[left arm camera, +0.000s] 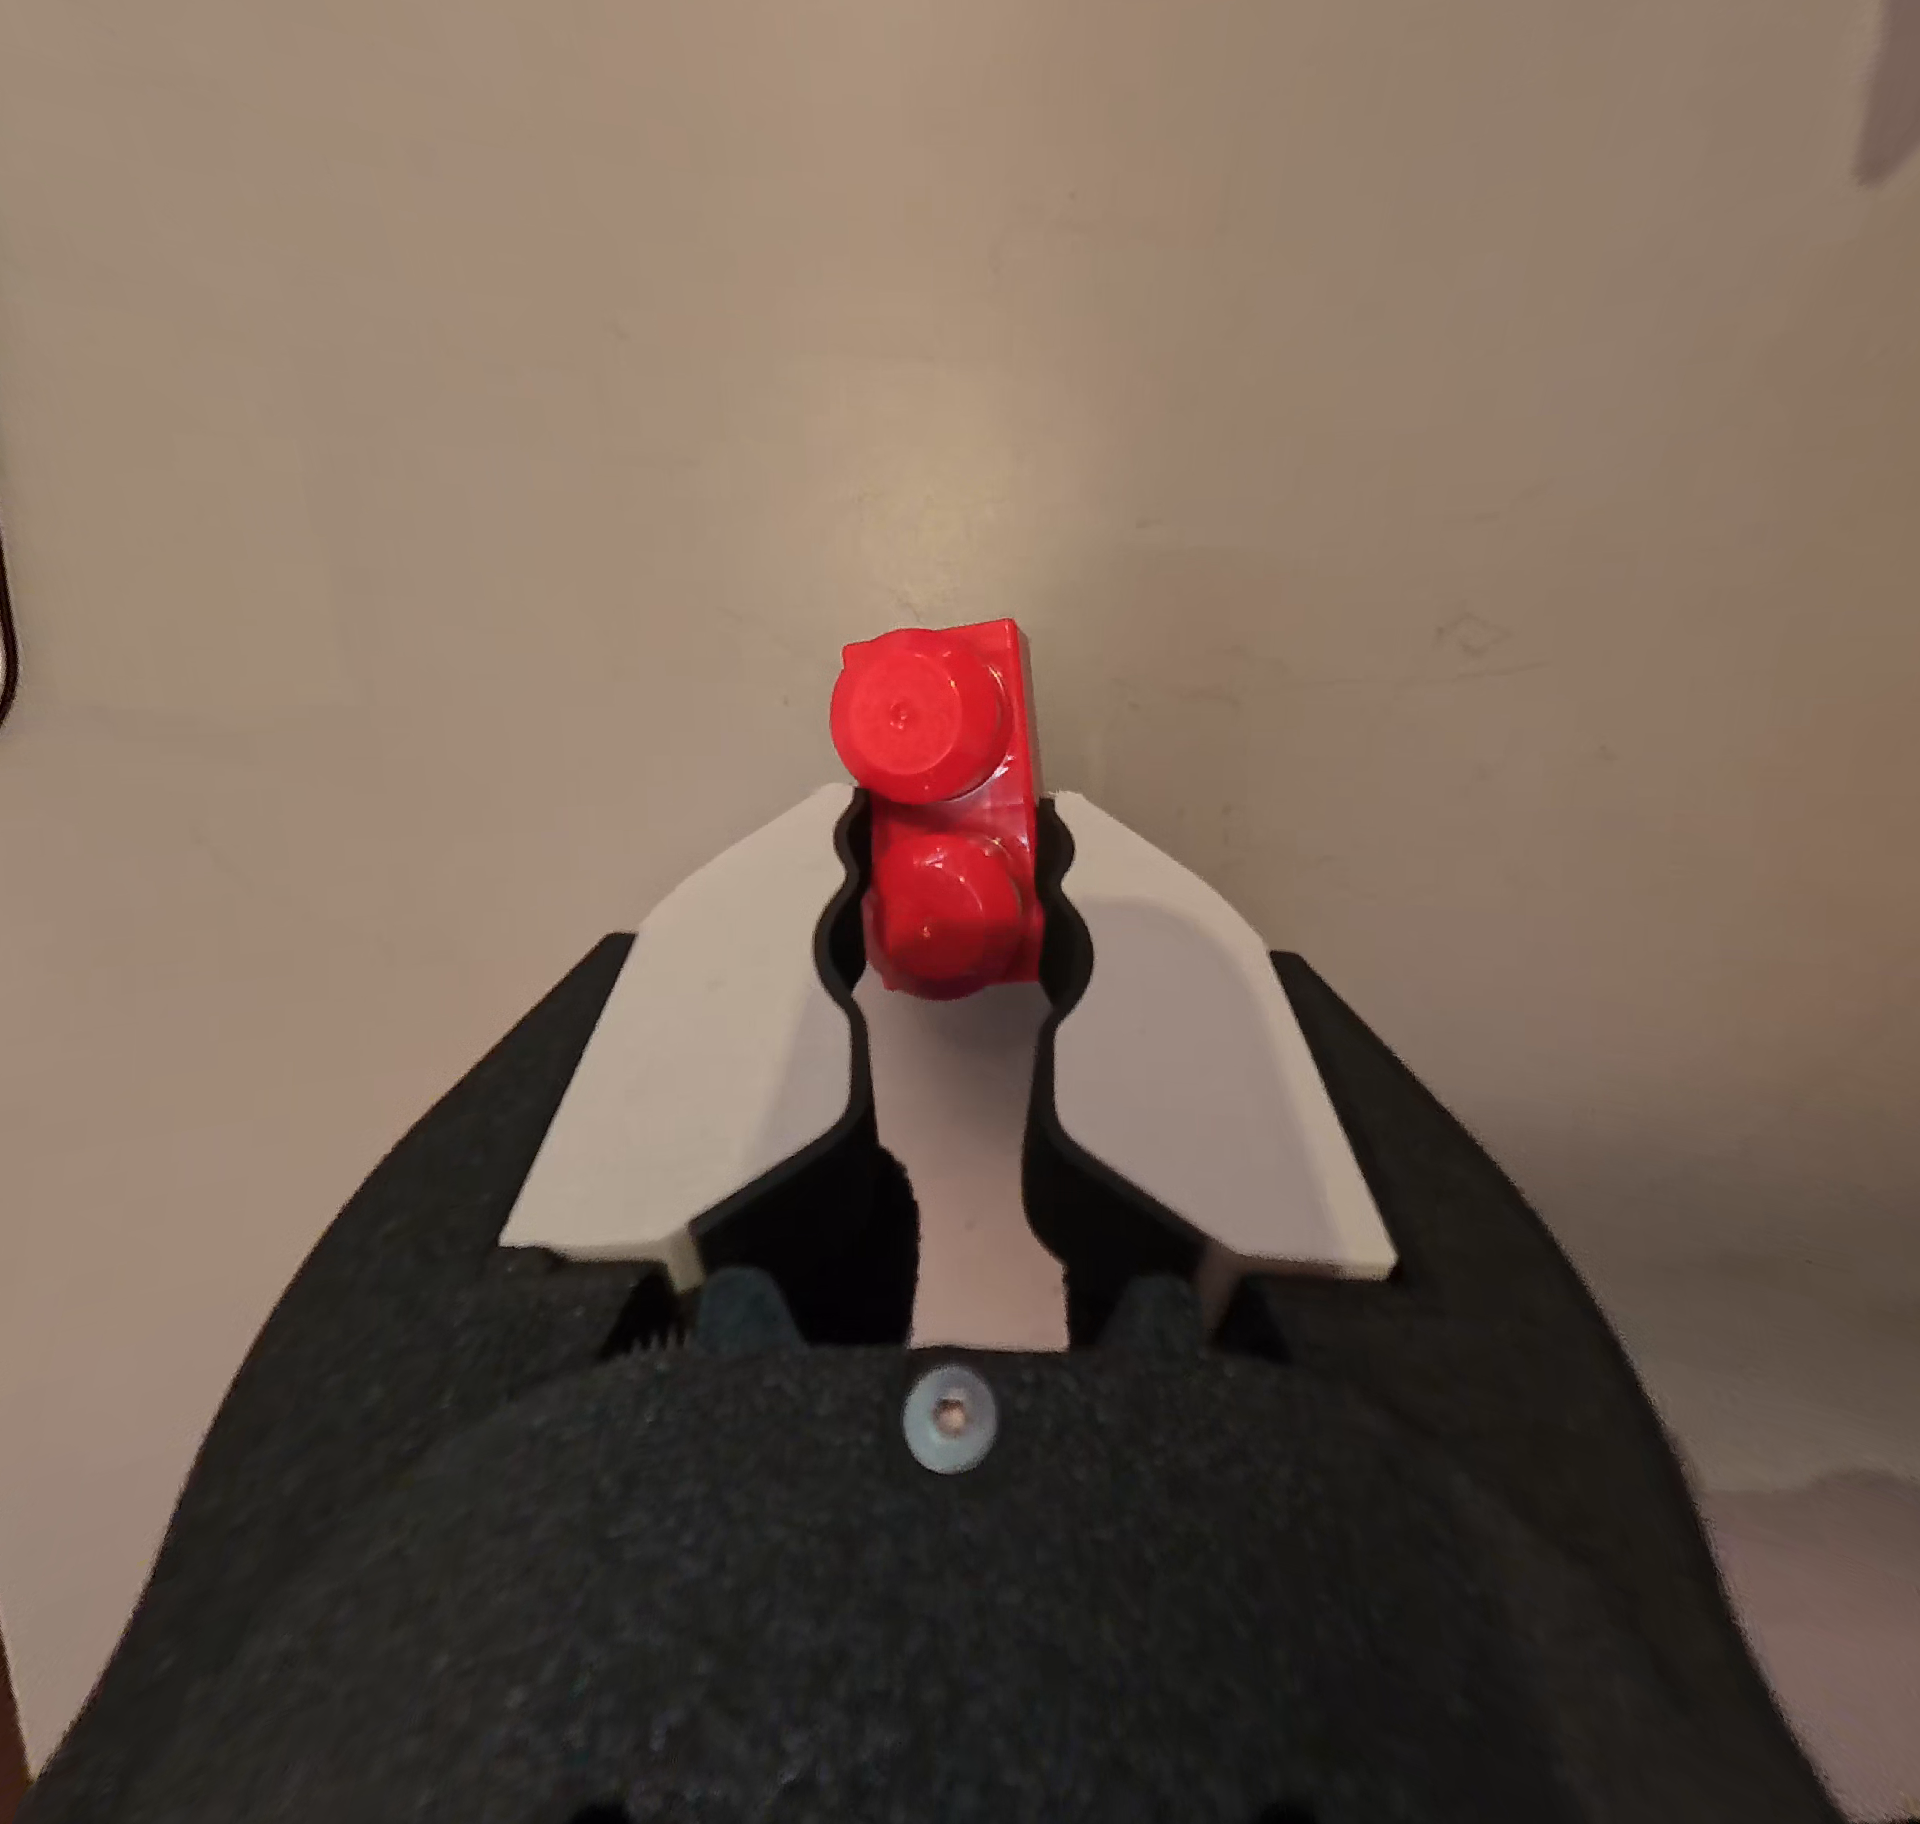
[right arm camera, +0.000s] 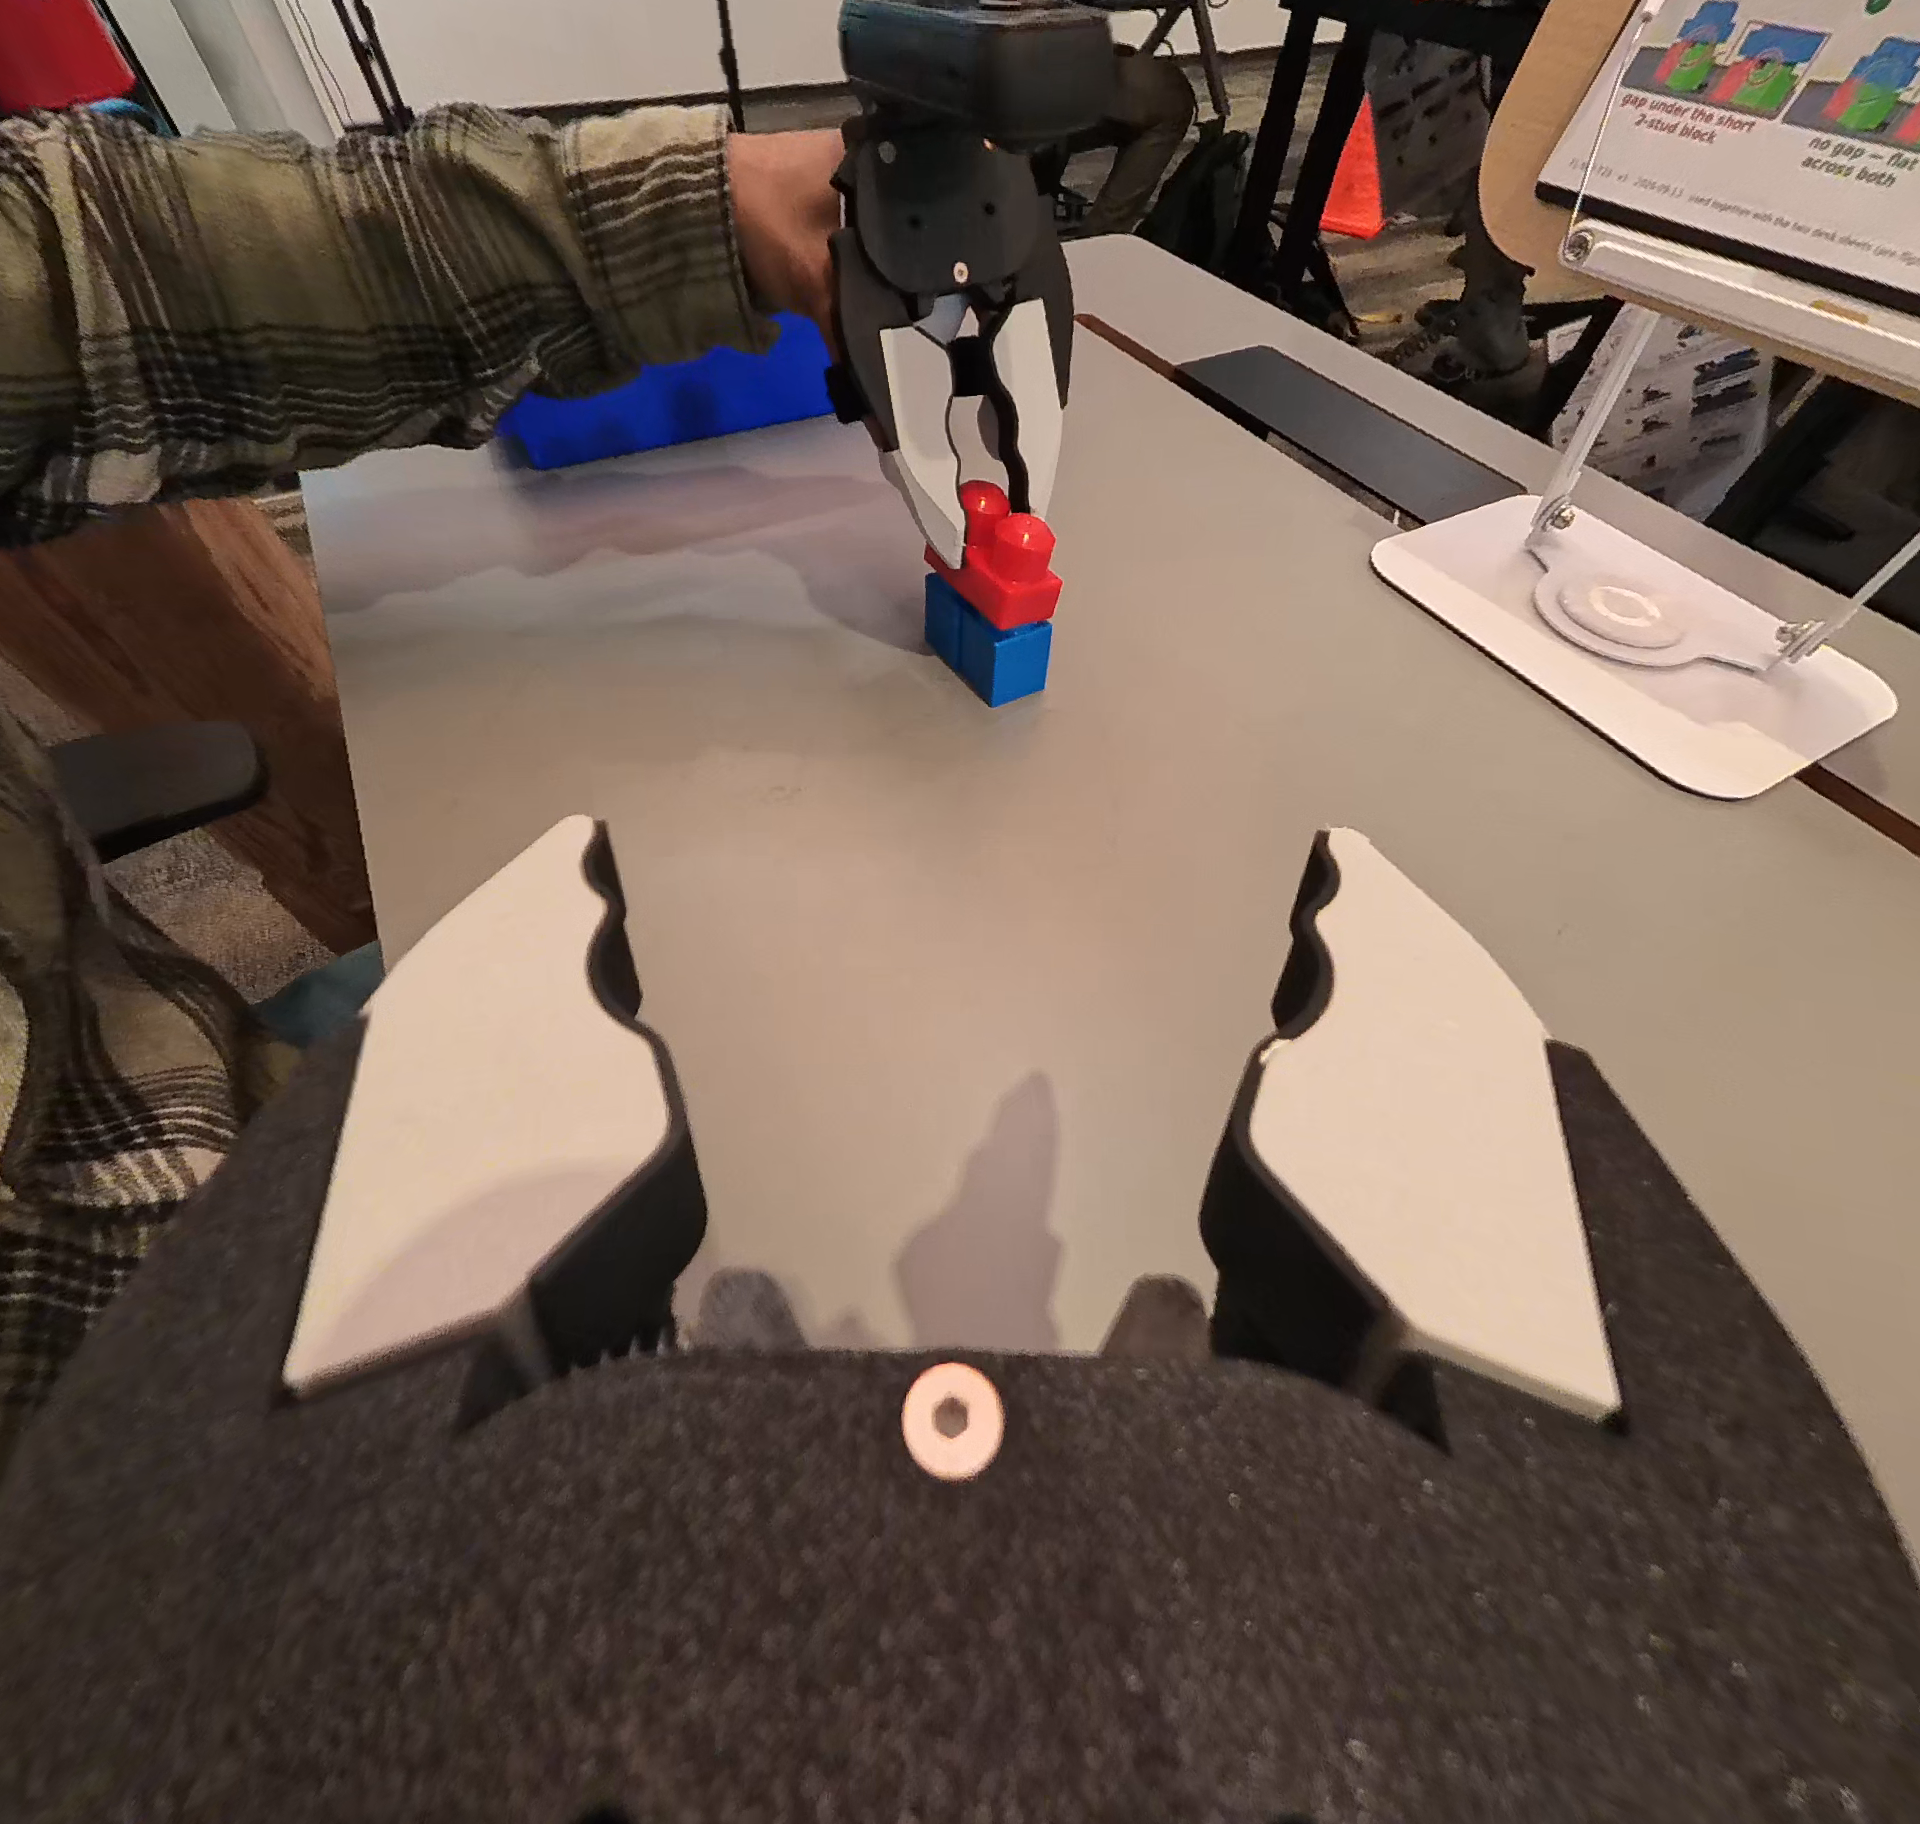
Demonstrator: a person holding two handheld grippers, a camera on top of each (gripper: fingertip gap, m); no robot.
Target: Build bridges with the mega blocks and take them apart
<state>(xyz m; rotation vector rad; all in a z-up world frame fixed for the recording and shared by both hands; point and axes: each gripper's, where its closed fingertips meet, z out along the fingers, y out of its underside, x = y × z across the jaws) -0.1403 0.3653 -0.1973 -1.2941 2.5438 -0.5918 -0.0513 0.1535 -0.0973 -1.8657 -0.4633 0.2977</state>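
Note:
In the left wrist view my left gripper [left arm camera: 956, 803] points down at the table and is shut on a red two-stud block [left arm camera: 940, 735], studs facing the camera. In the right wrist view the same left gripper [right arm camera: 987, 527] holds the red block [right arm camera: 1008, 585] on top of two blue blocks [right arm camera: 992, 652] that stand side by side and touching on the grey table [right arm camera: 935, 943]. My right gripper [right arm camera: 961, 834] is open and empty, hovering over the table nearer to me, well apart from the stack.
A white document stand [right arm camera: 1631, 631] carrying an instruction sheet [right arm camera: 1766, 60] stands at the right. A blue object [right arm camera: 665, 403] lies at the far left behind the plaid sleeve [right arm camera: 312, 268]. A flat black item [right arm camera: 1340, 434] lies at the far right. The table's left edge [right arm camera: 343, 735] is close. The gap from one gripper's tips to the other's is roughly 25 cm.

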